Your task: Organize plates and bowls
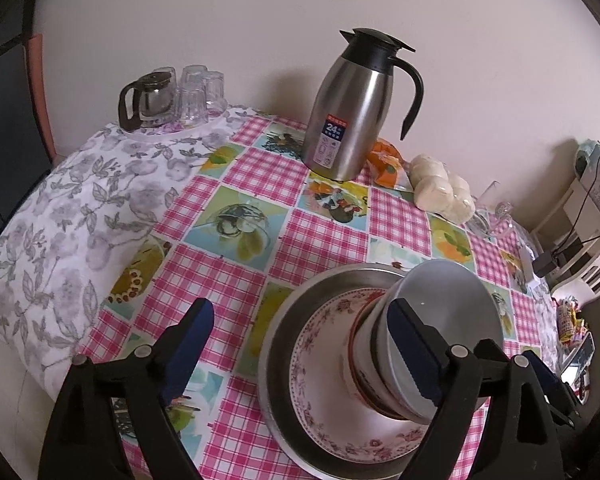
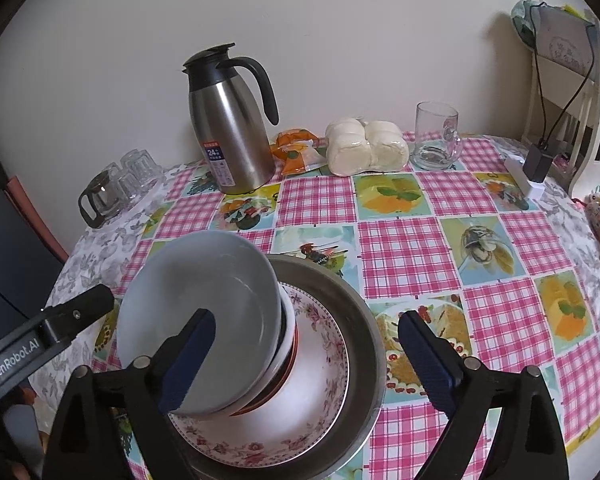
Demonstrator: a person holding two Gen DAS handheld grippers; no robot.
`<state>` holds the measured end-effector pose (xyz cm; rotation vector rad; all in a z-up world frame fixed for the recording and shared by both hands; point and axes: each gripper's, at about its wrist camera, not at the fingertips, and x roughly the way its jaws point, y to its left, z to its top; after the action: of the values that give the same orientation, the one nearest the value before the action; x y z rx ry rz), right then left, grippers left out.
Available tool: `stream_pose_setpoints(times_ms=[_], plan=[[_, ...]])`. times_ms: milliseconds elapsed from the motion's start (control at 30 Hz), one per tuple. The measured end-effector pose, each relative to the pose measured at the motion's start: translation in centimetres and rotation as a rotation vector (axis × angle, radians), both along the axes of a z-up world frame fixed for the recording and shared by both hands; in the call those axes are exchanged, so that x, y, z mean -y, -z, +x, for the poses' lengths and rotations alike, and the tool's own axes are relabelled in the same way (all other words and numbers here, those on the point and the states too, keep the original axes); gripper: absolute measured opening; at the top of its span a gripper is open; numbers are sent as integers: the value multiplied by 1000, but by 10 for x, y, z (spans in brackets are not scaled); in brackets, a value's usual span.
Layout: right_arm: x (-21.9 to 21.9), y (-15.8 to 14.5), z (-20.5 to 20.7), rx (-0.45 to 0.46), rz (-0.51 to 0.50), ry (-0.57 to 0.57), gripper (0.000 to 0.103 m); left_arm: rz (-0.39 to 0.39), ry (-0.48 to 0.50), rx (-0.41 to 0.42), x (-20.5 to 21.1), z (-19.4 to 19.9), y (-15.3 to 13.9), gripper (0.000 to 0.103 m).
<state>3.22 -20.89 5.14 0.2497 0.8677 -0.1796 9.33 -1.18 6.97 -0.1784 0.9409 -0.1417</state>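
The left gripper [image 1: 300, 344] stands spread wide with nothing pinched: its left finger hangs over bare checked tablecloth [image 1: 320, 240], while its right finger [image 1: 414, 350] overlaps the side of the stacked bowls without the other pad near them. The right gripper [image 2: 308, 354] is likewise spread, holding nothing; its left finger [image 2: 190, 360] lies in front of the white bowl [image 2: 204, 300] and its right finger is out over the cloth, just past the pan's rim.

Between and just ahead of both claws sits the stack: a steel pan [image 2: 364, 320] at the bottom, a floral-rimmed plate [image 2: 320, 400] inside it, then a red-banded bowl [image 2: 290, 364], with the white bowl topmost and tilted. In the left wrist view the white bowl [image 1: 448, 300] shows mostly its side, with the red-banded bowl [image 1: 360, 364] beneath it clearly layered.

Far ahead of the claws stands a steel thermos jug [image 1: 352, 104], with an orange packet [image 1: 386, 160] and wrapped white buns [image 1: 440, 188] to its right. The right view alone shows clearly a glass mug [image 2: 436, 136], a charger on a white power strip [image 2: 534, 168], and the left gripper's arm marked GenRobot.AI. The left view gives the glass teapot [image 1: 148, 96] and upturned tumblers [image 1: 200, 88] more plainly
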Motion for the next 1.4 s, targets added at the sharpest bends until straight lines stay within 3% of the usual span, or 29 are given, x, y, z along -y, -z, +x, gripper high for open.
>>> stream_pose_setpoints(times_ms=[100, 133, 367, 833, 1400], plan=[[0, 0, -1, -3, -5, -1, 99, 31, -15, 7, -2, 0, 0, 97], [0, 0, -1, -4, -7, 1, 103, 42, -20, 8, -3, -1, 1, 98], [3, 1, -1, -6, -19, 16, 103, 140, -49, -12, -8, 3, 7, 99], [2, -8, -12, 0, -44, 20, 103, 154, -24, -17, -3, -3, 6, 99], [-6, -6, -57, -2, -77, 22, 103, 199, -7, 33, -7, -47, -1, 99]])
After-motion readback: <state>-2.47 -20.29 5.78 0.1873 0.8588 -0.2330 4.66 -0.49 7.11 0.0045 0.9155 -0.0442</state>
